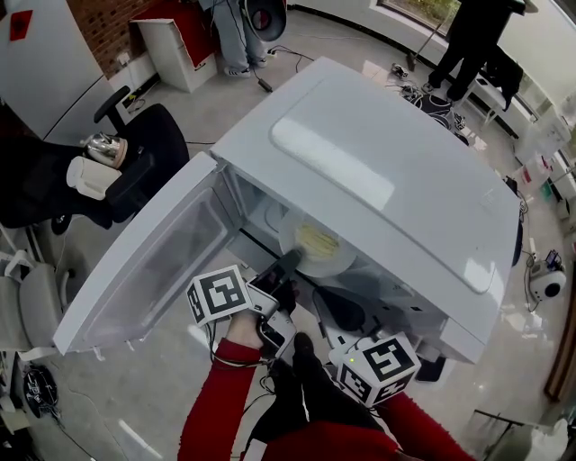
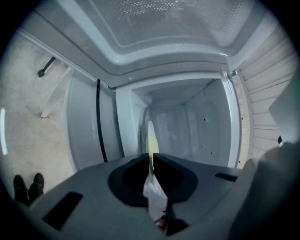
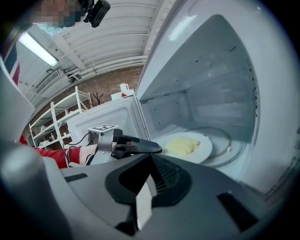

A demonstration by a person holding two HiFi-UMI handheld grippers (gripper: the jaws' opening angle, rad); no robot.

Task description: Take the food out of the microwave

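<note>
White plate (image 1: pixel 340 261) — rim pinched by left tool (image 1: pixel 290 262) — inside microwave (image 1: pixel 378 171).

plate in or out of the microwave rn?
In. The plate lies inside the microwave with the food on it; the left gripper is clamped on its near rim.

White microwave (image 1: pixel 378 171), white plate (image 1: pixel 304 261), pale yellow food (image 1: pixel 317 241). Red sleeves (image 1: pixel 216 405). Cubes (image 1: pixel 219 295) carry black-and-white square markers. Red brick wall (image 1: pixel 103 27); grey floor (image 1: pixel 225 99).

The head view looks steeply down on the microwave (image 1: pixel 378 171). Both gripper views face its open cavity closely, sharing the plate (image 3: pixel 187 146).
</note>
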